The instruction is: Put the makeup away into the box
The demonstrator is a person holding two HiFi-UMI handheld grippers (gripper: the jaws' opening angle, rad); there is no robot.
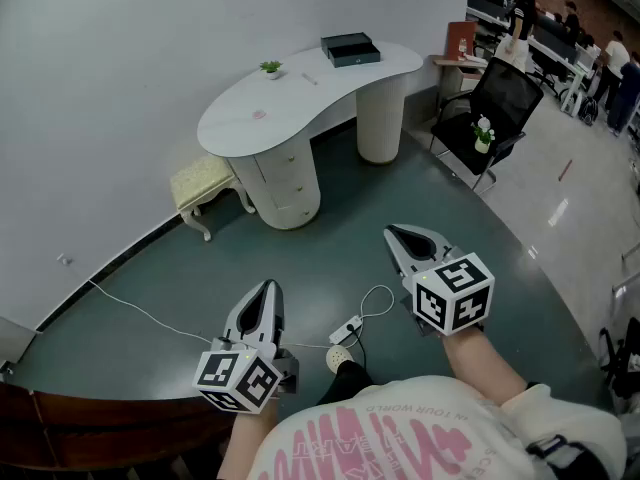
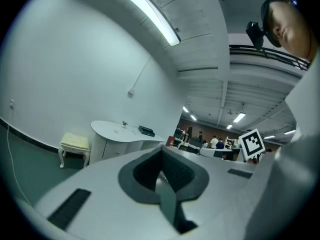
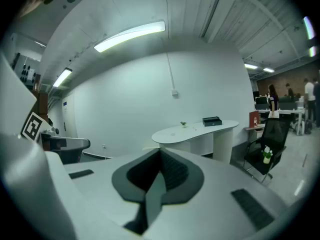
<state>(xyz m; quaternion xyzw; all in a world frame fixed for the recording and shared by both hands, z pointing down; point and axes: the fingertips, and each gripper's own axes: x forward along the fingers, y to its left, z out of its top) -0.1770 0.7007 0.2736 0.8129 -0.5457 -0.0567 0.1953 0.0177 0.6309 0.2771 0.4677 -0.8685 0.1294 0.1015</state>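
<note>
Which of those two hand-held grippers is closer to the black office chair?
Right. The right gripper is below and left of the black office chair in the head view; the left gripper sits farther left and lower.

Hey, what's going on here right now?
A person stands some way from the white table, holding a gripper in each hand. The left claw and right claw are both shut and empty, pointing toward the table. A dark box and a small plant sit on the table. No makeup can be made out from here.
</note>
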